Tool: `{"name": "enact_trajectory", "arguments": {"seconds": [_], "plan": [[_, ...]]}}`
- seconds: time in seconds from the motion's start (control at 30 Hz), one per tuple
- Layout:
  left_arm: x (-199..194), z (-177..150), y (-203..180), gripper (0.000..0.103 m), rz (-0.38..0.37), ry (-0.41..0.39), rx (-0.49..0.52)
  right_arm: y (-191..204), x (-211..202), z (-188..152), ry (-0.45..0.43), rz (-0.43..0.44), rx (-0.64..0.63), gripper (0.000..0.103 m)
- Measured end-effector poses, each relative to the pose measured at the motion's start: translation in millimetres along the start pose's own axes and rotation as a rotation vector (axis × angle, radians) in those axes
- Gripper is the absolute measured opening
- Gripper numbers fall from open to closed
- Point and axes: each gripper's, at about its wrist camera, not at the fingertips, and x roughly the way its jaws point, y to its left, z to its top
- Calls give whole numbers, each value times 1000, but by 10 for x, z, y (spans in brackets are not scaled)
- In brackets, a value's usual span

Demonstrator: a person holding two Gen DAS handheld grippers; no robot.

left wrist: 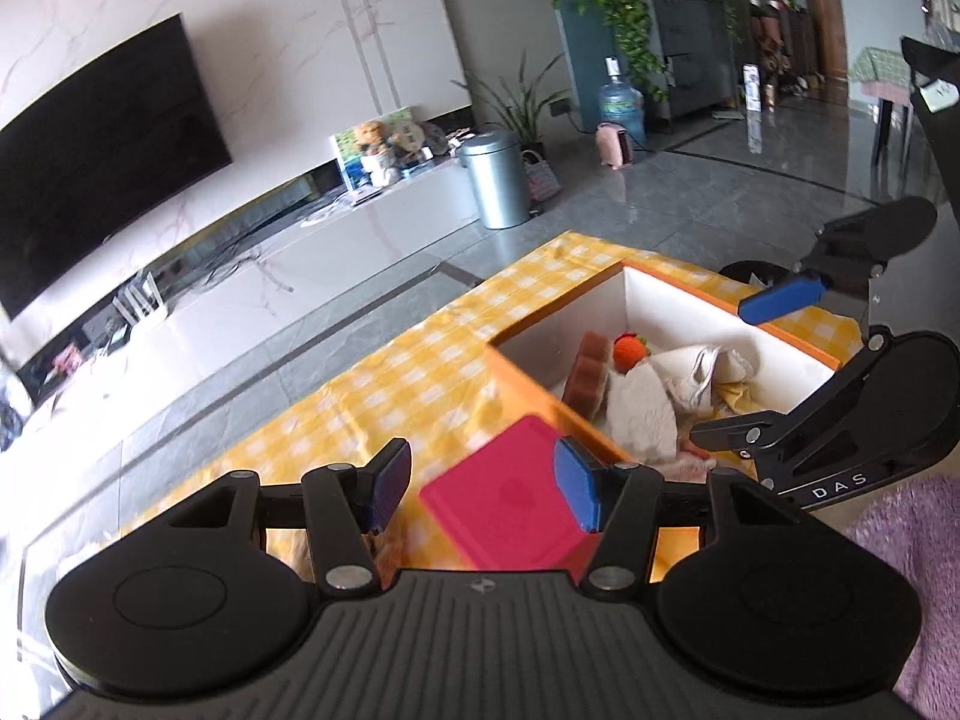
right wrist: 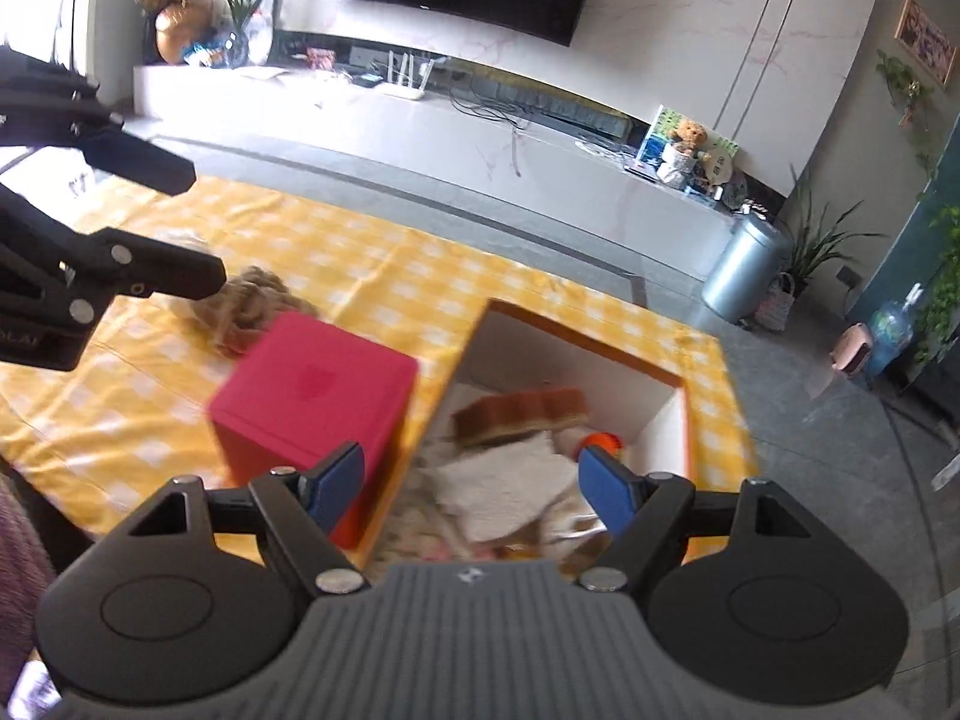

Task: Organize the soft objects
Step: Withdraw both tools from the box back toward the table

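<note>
**remote_op:** ok so from my left wrist cam I'm looking down over the yellow checked tablecloth. My left gripper has its jaws standing apart, nothing pinched between the blue pads. The red box sits right below them on the cloth, closed, not gripped

**tinker_pal:** and the soft stuff?

**remote_op:** it's all piled in the orange-edged box with white inner walls, just beside the red one. I can make out a brown sponge-cake-looking toy leaning against the near wall, an orange knitted ball behind it, a whitish cloth bundle in the middle and a cream bag-like thing further in

**tinker_pal:** right hand?

**remote_op:** my right gripper is spread wide too, empty, hanging over the near end of that same box. It also shows up in the left cam, off to the right above the box rim. From the right cam the brown cake toy lies across the pile with the white cloth under it, though that part's pretty blurred

**tinker_pal:** anything still out on the table?

**remote_op:** yep, one fuzzy tan lump on the cloth behind the red box, touching or nearly so. Too blurry to say what it is. The left gripper's black fingers hang near it at the left edge
</note>
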Motion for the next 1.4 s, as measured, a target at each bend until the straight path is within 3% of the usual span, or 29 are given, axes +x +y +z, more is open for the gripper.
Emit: {"name": "enact_trajectory", "arguments": {"seconds": [0.43,0.67,0.93,1.1,1.4], "plan": [[-428,-1071,556,65,135,15,-336,901,85,-261,-1,147,216,78],[-366,-1506,768,65,162,91,-434,1335,279,-304,26,150,197,78],[-305,-1663,986,65,168,69,-456,1623,511,-158,35,180,126,77],[-202,-1629,1149,65,131,60,-454,1724,627,33,27,194,45,77],[120,-1530,1414,59,101,108,-373,1788,915,397,22,187,-140,77]]}}
